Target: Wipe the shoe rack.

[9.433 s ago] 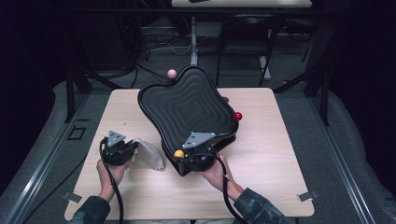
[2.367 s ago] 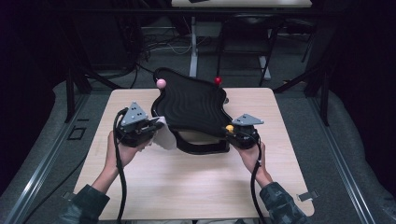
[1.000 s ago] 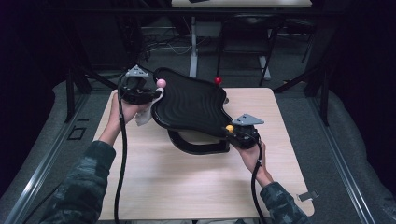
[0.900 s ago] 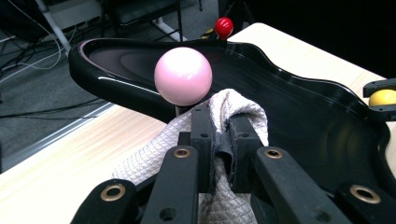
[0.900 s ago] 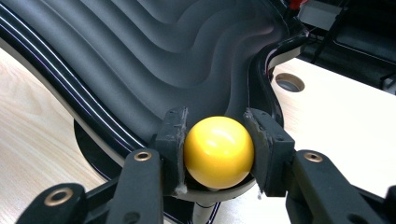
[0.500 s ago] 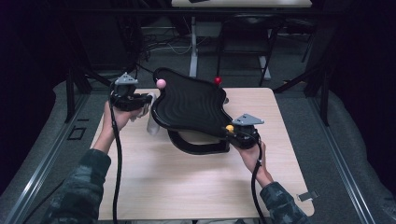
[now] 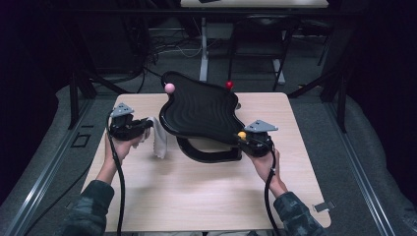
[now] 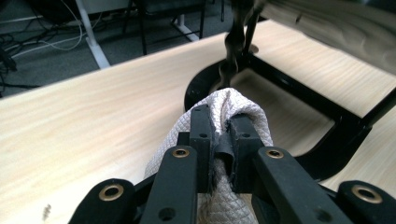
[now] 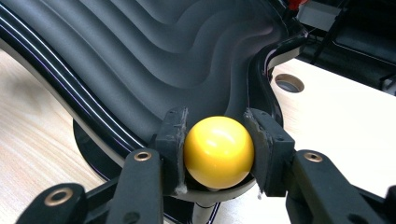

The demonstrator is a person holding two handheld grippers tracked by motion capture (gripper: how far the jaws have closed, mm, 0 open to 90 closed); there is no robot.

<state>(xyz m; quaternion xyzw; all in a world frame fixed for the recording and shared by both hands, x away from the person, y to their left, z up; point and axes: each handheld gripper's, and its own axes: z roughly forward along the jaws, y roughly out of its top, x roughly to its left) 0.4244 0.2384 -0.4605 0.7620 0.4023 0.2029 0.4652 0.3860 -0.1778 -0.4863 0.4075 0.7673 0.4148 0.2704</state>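
A black wavy-ribbed tray [image 7: 199, 110] stands tilted on a curved black base [image 7: 206, 152] in the middle of the wooden table [image 7: 196, 196]. Its rim carries a pink ball [image 7: 169, 88], a red ball [image 7: 229, 85] and a yellow ball [image 7: 241, 134]. My right gripper [image 7: 244, 138] is shut on the yellow ball [image 9: 218, 151] at the tray's near right corner, one pad on each side. Left of the tray, my left gripper [image 7: 145, 125] is shut on a white quilted cloth [image 7: 159, 140], which hangs down to the table. The cloth [image 8: 233, 102] bulges out past the jaws of that gripper [image 8: 222, 116].
The base's black frame [image 8: 336, 135] lies just beyond the cloth, under the tray. A round cable hole [image 9: 289, 82] sits in the table behind the tray. Desk legs and cables stand on the floor past the far edge. Bare tabletop lies in front of the base.
My left gripper has come down and back from the pink ball at the tray's far left corner, carrying the cloth to the table's left side. The right gripper and tray have not moved.
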